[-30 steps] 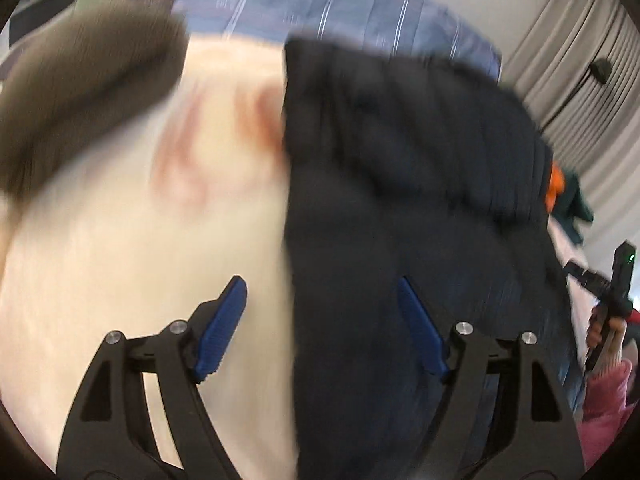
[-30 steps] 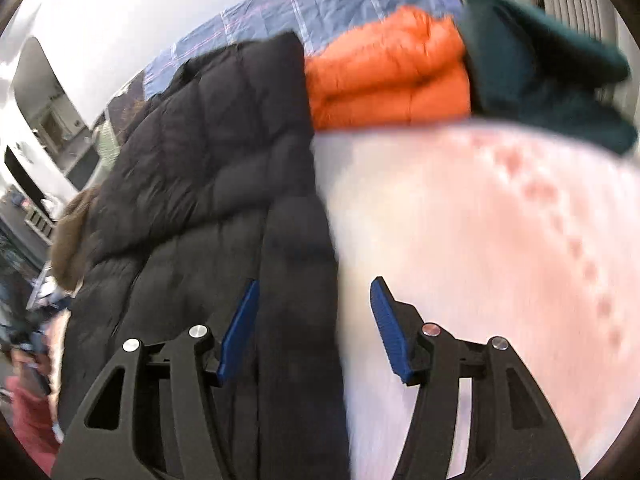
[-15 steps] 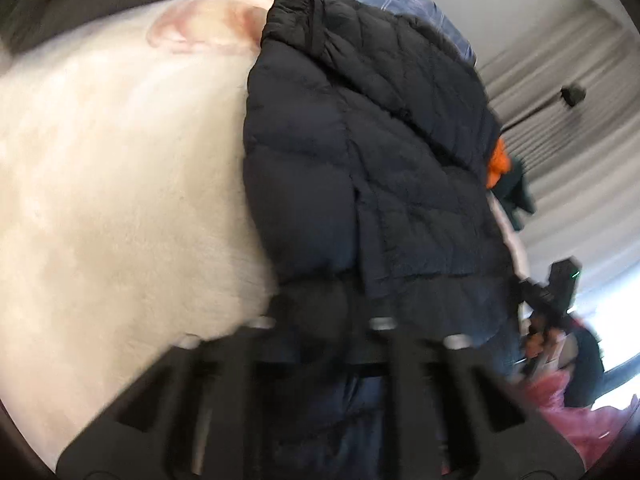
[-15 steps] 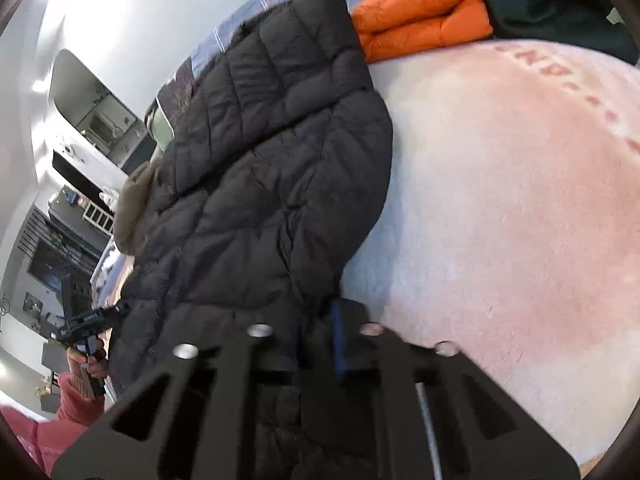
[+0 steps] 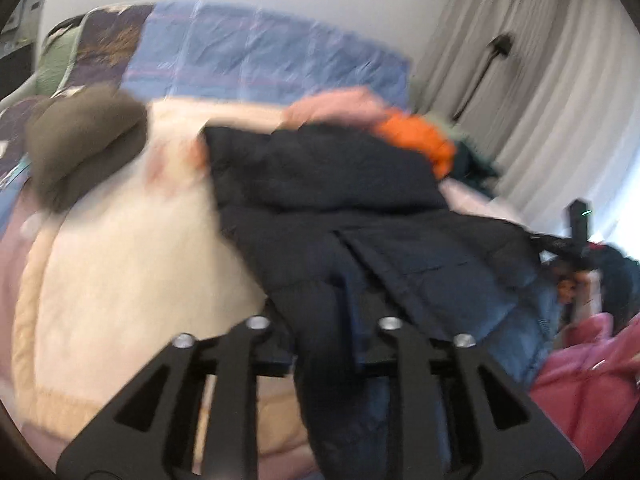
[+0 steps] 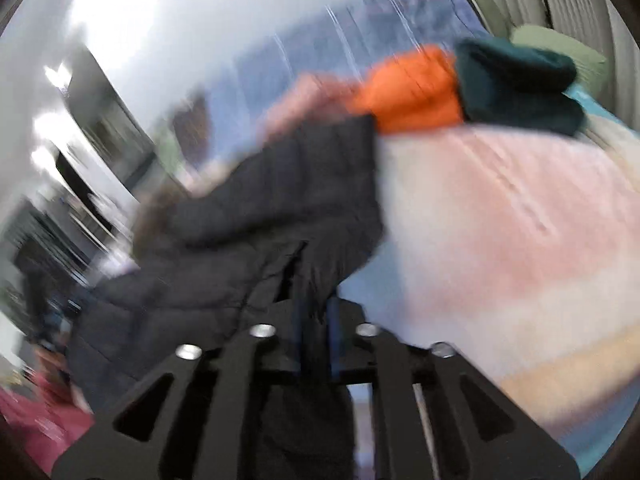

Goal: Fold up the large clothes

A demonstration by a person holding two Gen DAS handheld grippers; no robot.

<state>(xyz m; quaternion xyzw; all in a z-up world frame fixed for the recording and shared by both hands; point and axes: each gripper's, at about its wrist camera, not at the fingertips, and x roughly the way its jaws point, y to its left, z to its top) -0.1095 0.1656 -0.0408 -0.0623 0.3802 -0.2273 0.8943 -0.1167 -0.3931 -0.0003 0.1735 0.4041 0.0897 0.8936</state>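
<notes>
A black quilted puffer jacket (image 5: 340,200) lies lengthwise on a pale fleece blanket (image 5: 120,260) on a bed. My left gripper (image 5: 324,344) is shut on the jacket's near hem, which drapes over the jaws. My right gripper (image 6: 316,336) is shut on the other corner of the jacket (image 6: 260,248). The near end is lifted off the blanket. My right gripper also shows at the right edge of the left wrist view (image 5: 576,240). Both views are blurred.
A folded orange jacket (image 6: 408,92) and a dark green garment (image 6: 516,84) lie at the far end of the bed. A brown garment (image 5: 84,144) lies at the far left. A blue checked quilt (image 5: 260,60) covers the headboard end. Curtains (image 5: 540,80) hang at the right.
Both grippers went from open beside the jacket's edges to shut on its near hem. They have since lifted the hem and swung upward, so the views now look along the bed.
</notes>
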